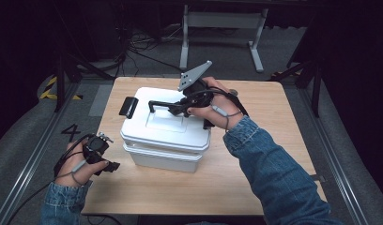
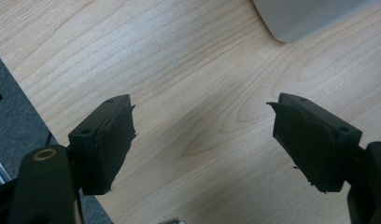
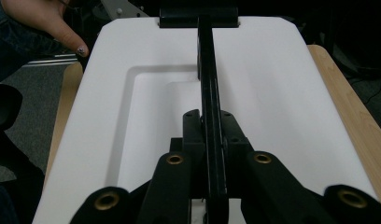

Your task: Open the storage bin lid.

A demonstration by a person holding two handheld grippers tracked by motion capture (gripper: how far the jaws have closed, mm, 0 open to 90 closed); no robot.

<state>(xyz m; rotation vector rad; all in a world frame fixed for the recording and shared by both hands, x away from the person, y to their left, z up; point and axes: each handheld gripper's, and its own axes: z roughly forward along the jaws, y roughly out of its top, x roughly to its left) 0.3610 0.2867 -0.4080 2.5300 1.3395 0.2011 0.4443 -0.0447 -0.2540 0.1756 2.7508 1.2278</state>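
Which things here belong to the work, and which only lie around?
In use: white box, its lid, black handle, right hand-held gripper shut on the handle.
Idle: left hand-held gripper, open above the table.

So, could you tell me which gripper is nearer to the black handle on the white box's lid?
The right gripper: its jaws are clamped on the black handle. The left gripper is open, low on the table beside the white box.

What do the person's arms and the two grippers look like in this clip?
Both arms wear blue denim sleeves. The left gripper and right gripper are black, with brass-coloured pivot rings. The right one carries a grey three-cornered plate with small holes. Thin grey cables loop around the hands.
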